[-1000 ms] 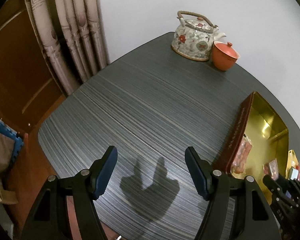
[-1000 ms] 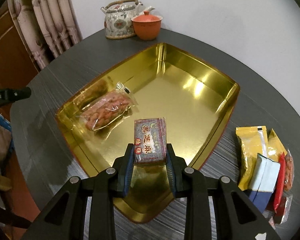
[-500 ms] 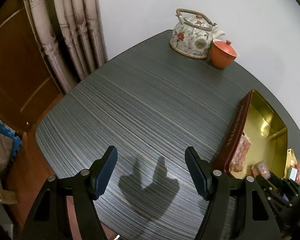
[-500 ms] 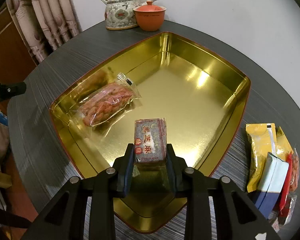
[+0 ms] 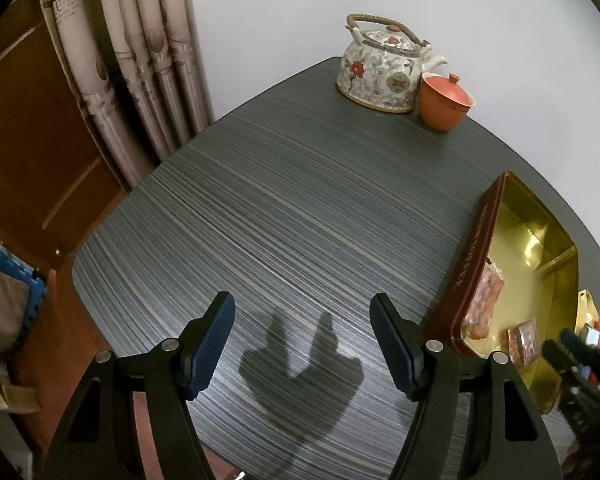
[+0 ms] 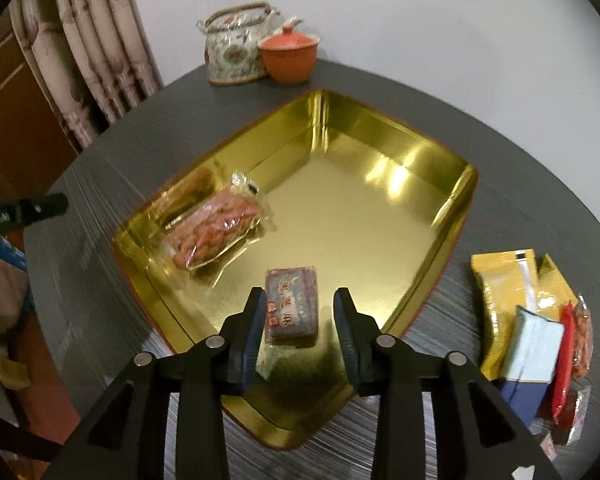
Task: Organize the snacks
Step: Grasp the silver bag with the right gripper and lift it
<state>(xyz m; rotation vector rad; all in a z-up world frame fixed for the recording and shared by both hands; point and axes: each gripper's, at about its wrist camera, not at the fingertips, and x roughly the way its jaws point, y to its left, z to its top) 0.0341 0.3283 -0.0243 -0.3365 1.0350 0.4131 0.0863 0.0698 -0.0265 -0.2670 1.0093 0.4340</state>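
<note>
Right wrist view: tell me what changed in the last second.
The right gripper let go of the small dark snack block; its jaws are opening, and the block now lies on the gold tin's floor. The peanut packet, the teapot and the left gripper are unchanged.

The dark snack packet [image 6: 292, 306] bears printed characters (too blurred to read), like the tin's side lettering [image 5: 470, 252]
</note>
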